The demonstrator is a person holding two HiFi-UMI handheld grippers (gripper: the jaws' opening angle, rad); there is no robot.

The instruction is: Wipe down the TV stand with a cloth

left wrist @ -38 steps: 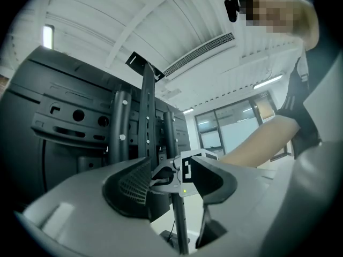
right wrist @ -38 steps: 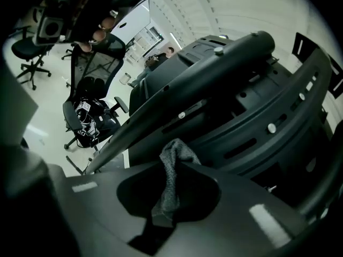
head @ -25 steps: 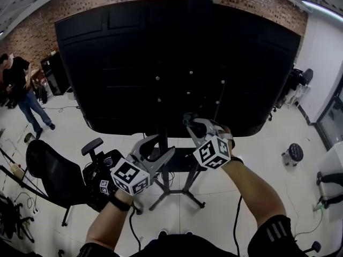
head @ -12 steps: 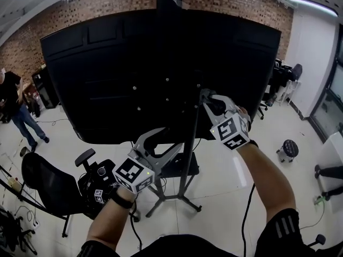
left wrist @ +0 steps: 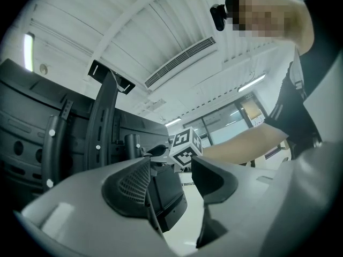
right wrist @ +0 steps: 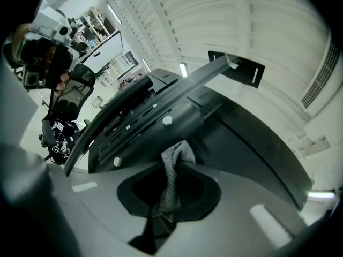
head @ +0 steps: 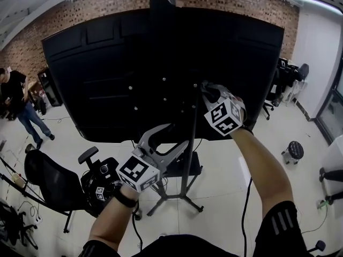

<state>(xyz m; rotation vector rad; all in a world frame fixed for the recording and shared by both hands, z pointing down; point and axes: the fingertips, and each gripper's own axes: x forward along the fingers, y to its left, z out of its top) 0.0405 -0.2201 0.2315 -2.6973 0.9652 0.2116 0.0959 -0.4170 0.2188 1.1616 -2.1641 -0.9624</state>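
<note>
Two grippers showed: the right gripper [head: 208,92] pinched a grey cloth [right wrist: 172,170] by the black TV [head: 102,74], the left gripper [head: 165,141] spread, empty.

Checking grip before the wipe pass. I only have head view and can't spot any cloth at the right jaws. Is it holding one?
Observer: Yes. In the right gripper view, the right gripper is shut on a grey cloth, and a tuft sticks out past the jaw tips.
Operator: And the left one? Head view only shows me its cube and body.
Observer: In the left gripper view, the left gripper has its jaws apart with nothing between them.
</note>
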